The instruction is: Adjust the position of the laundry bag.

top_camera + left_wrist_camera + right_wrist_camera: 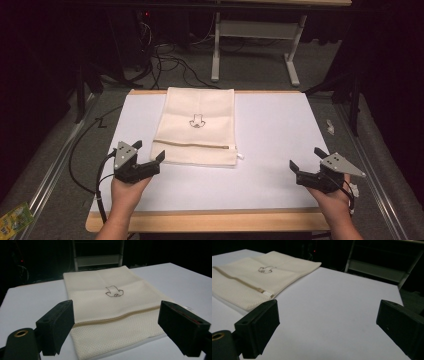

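Cream mesh bag (198, 126) lying flat on the white surface (280, 130), toward the far edge and a little left of centre, far end reaching the far wooden rim. Small dark outline emblem (197, 121) printed near the middle of the bag; tan zipper (195, 144) running across it near the near end, with a small white tab (240, 156) poking out at the right corner. Left gripper (148, 151) held in the left hand (126, 190) at the near left of the surface, jaws spread wide, gripping nothing, just beside the bag's near left corner, contact not clear. Seen in the left gripper view: bag (112, 312) straight ahead between the two black jaws, zipper (117, 317) crossing from one jaw to the other. Right gripper (306, 157) held in the right hand (334, 199) at the near right, well apart from the bag, jaws likewise parted and empty over bare white surface. Seen in the right gripper view: bag (259, 277) off to the far left, zipper end and tab (267, 293) near the left jaw's top. Wooden border (210, 220) along the near edge. Black cable (82, 145) looping over the grey floor at left; white frame legs (255, 45) beyond the surface.
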{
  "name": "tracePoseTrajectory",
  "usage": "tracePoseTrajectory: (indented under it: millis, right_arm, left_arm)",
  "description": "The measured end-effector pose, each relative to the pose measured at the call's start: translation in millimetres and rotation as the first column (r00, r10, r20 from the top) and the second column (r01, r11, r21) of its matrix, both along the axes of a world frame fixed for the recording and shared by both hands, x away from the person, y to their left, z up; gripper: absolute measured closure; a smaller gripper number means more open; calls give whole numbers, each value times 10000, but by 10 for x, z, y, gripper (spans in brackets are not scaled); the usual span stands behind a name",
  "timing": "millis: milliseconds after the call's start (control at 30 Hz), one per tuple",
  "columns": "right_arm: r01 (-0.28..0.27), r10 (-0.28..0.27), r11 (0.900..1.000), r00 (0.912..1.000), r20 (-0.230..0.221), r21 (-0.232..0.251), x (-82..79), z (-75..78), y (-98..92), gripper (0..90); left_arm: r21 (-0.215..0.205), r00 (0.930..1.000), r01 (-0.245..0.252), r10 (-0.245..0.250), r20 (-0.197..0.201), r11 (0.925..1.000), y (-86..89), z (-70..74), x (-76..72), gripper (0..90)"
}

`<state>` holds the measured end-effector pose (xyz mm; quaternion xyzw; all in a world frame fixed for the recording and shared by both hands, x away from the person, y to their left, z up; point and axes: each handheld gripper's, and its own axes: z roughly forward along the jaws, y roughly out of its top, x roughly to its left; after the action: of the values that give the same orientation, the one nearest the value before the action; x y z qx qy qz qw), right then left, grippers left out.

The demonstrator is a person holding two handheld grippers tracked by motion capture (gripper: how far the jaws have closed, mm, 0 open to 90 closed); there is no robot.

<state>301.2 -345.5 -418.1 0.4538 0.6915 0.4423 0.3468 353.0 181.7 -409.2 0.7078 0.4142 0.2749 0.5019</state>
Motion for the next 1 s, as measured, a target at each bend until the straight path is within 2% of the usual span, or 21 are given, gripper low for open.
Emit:
tracePoseTrajectory:
  millis: [67,133,367,433,500,567,600,633,667,700,767,800,833,867,900,933,967,1000]
  right_arm:
    - [-30,30,10000,9999,-139,36,6,-14,-4,45]
    - [24,-23,10000,9999,-108,72,-1,-9,-19,45]
    - [145,-140,9995,9998,-165,291,-7,-10,-55,49]
    - [129,-121,9993,9997,-216,358,-13,-11,-61,66]
    - [104,-97,9993,9998,-199,368,-20,-7,-62,81]
    - [89,-80,9992,9997,-220,386,-18,-11,-54,86]
    - [78,-70,9994,9997,-248,335,-16,-16,-47,90]
    - [78,-70,9994,9997,-248,335,-16,-16,-47,90]
    - [7,1,9997,9994,-345,250,-5,-33,-30,102]
    - [-37,46,9998,9992,-405,214,5,-43,-25,111]
    - [-96,106,9998,9984,-548,177,18,-62,-12,132]
    - [-148,157,9998,9982,-579,165,19,-71,-6,139]
    - [-148,157,9998,9982,-579,165,19,-71,-6,139]
    - [-197,203,9998,9978,-624,91,24,-84,6,146]
    - [-197,203,9998,9978,-624,91,24,-84,6,146]
    - [-265,267,9996,9973,-691,42,31,-97,15,147]
    - [-267,269,9996,9969,-735,28,34,-103,18,149]
    - [-303,304,9995,9966,-764,16,37,-108,18,150]
  left_arm:
    - [167,9999,50,-48,-101,9998,-16,-24,17,142]
    - [127,9997,86,-83,-238,9999,-10,-27,33,143]
    - [43,10000,-54,54,-73,10000,24,-21,39,148]
    - [-170,10000,47,-49,-76,9998,54,-39,66,154]
    - [-318,9984,57,-74,-556,9995,85,-82,117,180]
    - [-374,9940,80,-120,-1083,9993,109,-166,188,230]
    - [-205,9918,-54,27,-1276,9998,110,-224,228,273]
    - [-205,9918,-54,27,-1276,9998,110,-224,228,315]
    - [281,9836,-275,321,-1773,9992,112,-356,337,341]
    - [492,9766,-296,394,-2114,9983,112,-424,405,356]
    - [795,9555,-469,679,-2871,9957,106,-536,542,379]
    - [795,9555,-469,679,-2871,9957,106,-536,542,386]
    - [777,9419,-643,862,-3247,9949,99,-586,600,386]
    - [809,9164,-775,1030,-3868,9937,100,-666,679,407]
    - [809,9164,-775,1030,-3868,9937,100,-666,679,434]
    - [1160,9121,-720,1124,-3943,9906,83,-699,686,458]
    - [1441,9131,-790,1296,-3867,9864,73,-692,674,526]
    - [1466,9123,-692,1220,-3909,9868,80,-686,665,596]
